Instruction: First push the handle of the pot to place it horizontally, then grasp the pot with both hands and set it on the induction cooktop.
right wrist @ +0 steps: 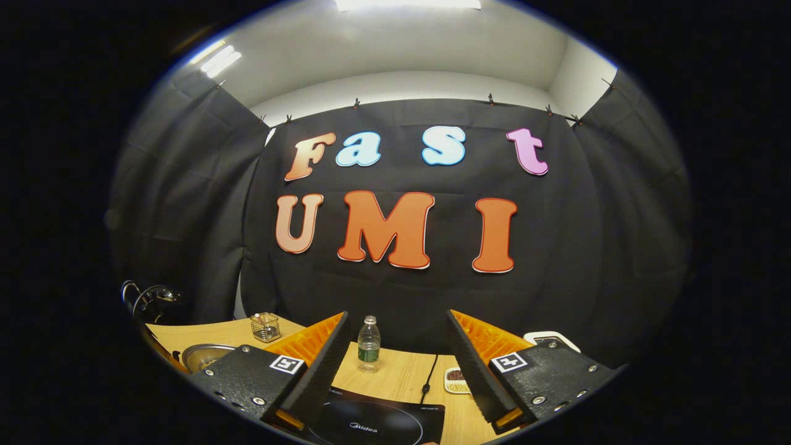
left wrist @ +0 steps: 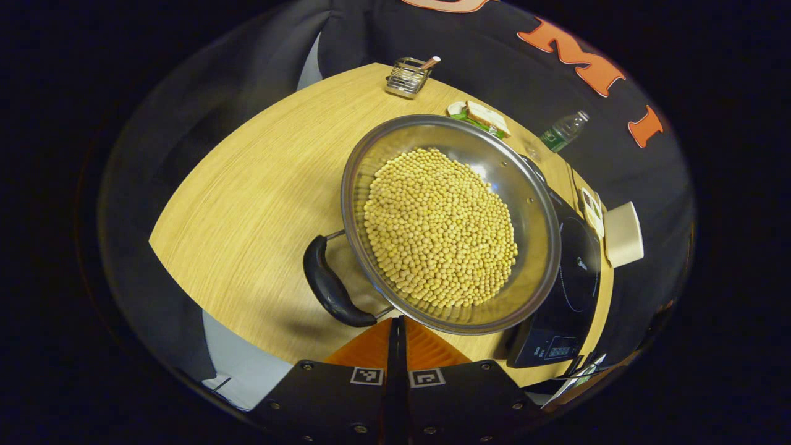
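In the left gripper view a steel pot (left wrist: pixel 531 204) full of yellow beans sits on the wooden table (left wrist: pixel 247 185). Its black handle (left wrist: pixel 327 287) curves off the near-left side. The black induction cooktop (left wrist: pixel 578 281) lies just right of the pot. My left gripper (left wrist: pixel 398 321) is shut with nothing between its fingers, and its tips sit close to the pot's near rim by the handle's end. In the right gripper view my right gripper (right wrist: pixel 395 346) is open and raised above the cooktop (right wrist: pixel 371 423). The pot (right wrist: pixel 201 355) is low at the left, partly hidden by one finger.
A wire holder (left wrist: pixel 408 77), a sandwich (left wrist: pixel 485 117), a plastic bottle (left wrist: pixel 565 130) and a white box (left wrist: pixel 624 235) line the table's far and right sides. The bottle (right wrist: pixel 369 343), a power cable (right wrist: pixel 429 374) and a small dish (right wrist: pixel 456 380) stand behind the cooktop.
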`<state>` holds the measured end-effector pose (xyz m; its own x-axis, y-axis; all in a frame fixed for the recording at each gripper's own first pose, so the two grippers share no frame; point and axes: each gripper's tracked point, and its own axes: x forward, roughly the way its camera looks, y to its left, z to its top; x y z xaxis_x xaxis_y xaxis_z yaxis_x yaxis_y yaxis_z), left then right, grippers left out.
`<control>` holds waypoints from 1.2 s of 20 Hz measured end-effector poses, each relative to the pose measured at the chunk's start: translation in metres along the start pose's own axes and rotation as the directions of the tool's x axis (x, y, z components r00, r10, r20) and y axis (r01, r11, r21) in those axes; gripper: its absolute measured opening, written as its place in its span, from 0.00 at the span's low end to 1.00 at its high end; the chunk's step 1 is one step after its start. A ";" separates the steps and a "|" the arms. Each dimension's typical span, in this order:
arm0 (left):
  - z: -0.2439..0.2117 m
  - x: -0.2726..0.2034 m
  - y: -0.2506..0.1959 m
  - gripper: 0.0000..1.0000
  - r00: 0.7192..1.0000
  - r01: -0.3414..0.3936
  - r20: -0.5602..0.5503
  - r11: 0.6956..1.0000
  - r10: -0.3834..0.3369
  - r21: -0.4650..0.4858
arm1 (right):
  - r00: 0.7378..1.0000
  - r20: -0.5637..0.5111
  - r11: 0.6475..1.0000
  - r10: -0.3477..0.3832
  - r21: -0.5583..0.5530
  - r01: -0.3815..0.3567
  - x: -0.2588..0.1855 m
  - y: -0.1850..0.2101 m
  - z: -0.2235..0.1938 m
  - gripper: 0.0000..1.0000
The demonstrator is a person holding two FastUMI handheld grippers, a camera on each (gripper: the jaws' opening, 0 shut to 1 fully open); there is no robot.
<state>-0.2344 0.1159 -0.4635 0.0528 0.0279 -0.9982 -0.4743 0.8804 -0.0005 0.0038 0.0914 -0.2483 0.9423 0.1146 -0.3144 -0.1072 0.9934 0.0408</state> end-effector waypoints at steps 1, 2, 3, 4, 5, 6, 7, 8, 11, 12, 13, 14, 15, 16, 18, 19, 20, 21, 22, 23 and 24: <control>0.003 0.004 0.005 0.00 1.000 -0.011 -0.002 1.000 0.011 -0.003 | 1.000 -0.016 1.000 0.006 0.001 -0.006 0.003 0.003 -0.006 0.94; 0.004 0.006 0.010 0.01 1.000 -0.017 -0.006 1.000 0.017 -0.012 | 0.999 -0.032 1.000 0.012 0.002 -0.012 0.005 0.007 -0.011 0.94; 0.007 0.009 0.015 0.01 1.000 -0.025 -0.007 1.000 0.025 -0.018 | 0.998 -0.053 1.000 0.021 0.003 -0.021 0.008 0.011 -0.019 0.94; 0.010 0.011 0.021 0.00 0.999 -0.037 -0.002 0.999 0.037 -0.017 | 0.997 -0.075 1.000 0.031 0.004 -0.031 0.010 0.016 -0.026 0.94; 0.014 0.012 0.027 0.00 0.999 -0.051 0.005 0.999 0.051 -0.017 | 0.994 -0.099 0.999 0.043 0.005 -0.043 0.012 0.021 -0.033 0.96; 0.019 0.014 0.031 0.01 0.998 -0.063 0.015 0.998 0.064 -0.015 | 0.991 -0.125 0.998 0.057 0.009 -0.056 0.016 0.028 -0.042 0.94; 0.026 0.015 0.036 0.01 0.997 -0.076 0.028 0.997 0.077 -0.015 | 0.986 -0.150 0.997 0.072 0.015 -0.070 0.017 0.034 -0.051 0.94; 0.033 0.016 0.042 0.01 0.995 -0.092 0.046 0.996 0.093 -0.011 | 0.981 -0.174 0.996 0.091 0.024 -0.088 0.018 0.041 -0.059 0.94; 0.048 0.017 0.052 0.00 0.989 -0.122 0.080 0.992 0.121 0.008 | 0.959 -0.243 0.989 0.145 0.051 -0.136 0.028 0.066 -0.081 0.94; 0.052 0.017 0.055 0.01 0.988 -0.128 0.088 0.992 0.126 0.016 | 0.949 -0.269 0.987 0.162 0.056 -0.152 0.030 0.073 -0.089 0.94; 0.057 0.017 0.057 0.00 0.987 -0.131 0.097 0.991 0.128 0.024 | 0.940 -0.293 0.984 0.176 0.059 -0.166 0.033 0.082 -0.098 0.94; 0.061 0.019 0.059 0.01 0.986 -0.133 0.102 0.991 0.129 0.033 | 0.928 -0.318 0.981 0.193 0.063 -0.182 0.034 0.091 -0.105 0.94; 0.064 0.020 0.062 0.01 0.985 -0.135 0.111 0.990 0.130 0.037 | 0.916 -0.343 0.978 0.209 0.068 -0.197 0.035 0.099 -0.115 0.94; 0.068 0.020 0.065 0.01 0.984 -0.138 0.117 0.989 0.131 0.047 | 0.902 -0.370 0.975 0.222 0.073 -0.210 0.035 0.108 -0.124 0.94; 0.077 0.021 0.070 0.01 0.982 -0.142 0.134 0.988 0.133 0.064 | 0.873 -0.422 0.970 0.244 0.089 -0.228 0.038 0.124 -0.142 0.94; 0.082 0.022 0.071 0.00 0.980 -0.147 0.146 0.987 0.135 0.071 | 0.858 -0.446 0.966 0.256 0.101 -0.236 0.037 0.133 -0.150 0.94; 0.087 0.024 0.073 0.01 0.978 -0.153 0.157 0.985 0.138 0.083 | 0.842 -0.468 0.963 0.268 0.112 -0.244 0.038 0.142 -0.158 0.94; 0.093 0.025 0.076 0.01 0.975 -0.160 0.173 0.983 0.143 0.094 | 0.826 -0.490 0.960 0.279 0.122 -0.251 0.037 0.150 -0.166 0.94; 0.098 0.027 0.077 0.01 0.972 -0.166 0.184 0.980 0.145 0.106 | 0.809 -0.512 0.956 0.291 0.132 -0.260 0.036 0.158 -0.174 0.94; 0.104 0.027 0.079 0.01 0.969 -0.171 0.198 0.978 0.145 0.116 | 0.793 -0.529 0.953 0.301 0.141 -0.267 0.036 0.165 -0.180 0.94; 0.109 0.028 0.081 0.00 0.967 -0.174 0.210 0.977 0.146 0.123 | 0.779 -0.544 0.950 0.312 0.149 -0.276 0.035 0.172 -0.184 0.94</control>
<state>-0.1756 0.2394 -0.4854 0.1666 0.2547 -0.9526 -0.3642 0.9136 0.1806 -0.0402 0.2676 -0.4271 0.5282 0.4013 -0.7483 -0.3147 0.9110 0.2664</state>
